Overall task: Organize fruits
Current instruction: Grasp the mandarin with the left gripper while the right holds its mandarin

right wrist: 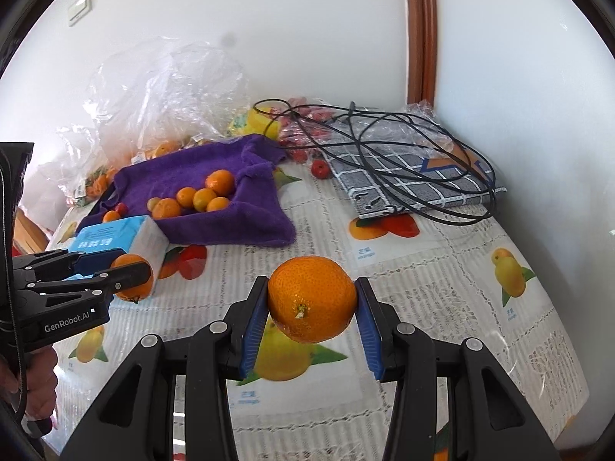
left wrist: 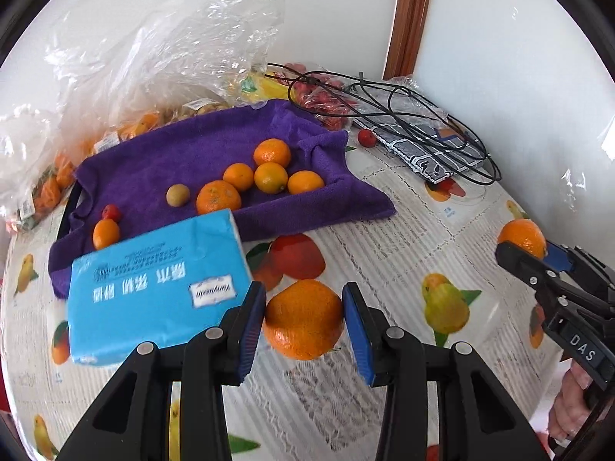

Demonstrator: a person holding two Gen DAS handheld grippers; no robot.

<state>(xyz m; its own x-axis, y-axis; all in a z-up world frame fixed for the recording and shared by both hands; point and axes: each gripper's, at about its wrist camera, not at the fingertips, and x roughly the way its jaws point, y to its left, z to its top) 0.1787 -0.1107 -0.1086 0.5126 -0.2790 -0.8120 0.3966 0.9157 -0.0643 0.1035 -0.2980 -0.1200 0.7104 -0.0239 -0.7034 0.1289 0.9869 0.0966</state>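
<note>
Left wrist view: left gripper (left wrist: 303, 319) squeezes an orange (left wrist: 303, 320) just above the fruit-print tablecloth (left wrist: 403, 230), next to a blue tissue pack (left wrist: 153, 288). Right gripper (right wrist: 312, 303) squeezes another orange (right wrist: 312, 299), w/ more small oranges (right wrist: 203, 198) on a purple towel (right wrist: 238, 219).

two oranges (left wrist: 303, 319) (right wrist: 312, 299) clamped, lifted | small citrus (left wrist: 238, 176) on purple towel (left wrist: 161, 157)

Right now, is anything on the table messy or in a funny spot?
Yes. A tangled black cable sprawls over the wrapped checkered package by the wall. One small red fruit sits alone on the tablecloth, outside the purple towel where the other fruits are gathered. The blue tissue pack lies overlapping the towel's edge.
</note>
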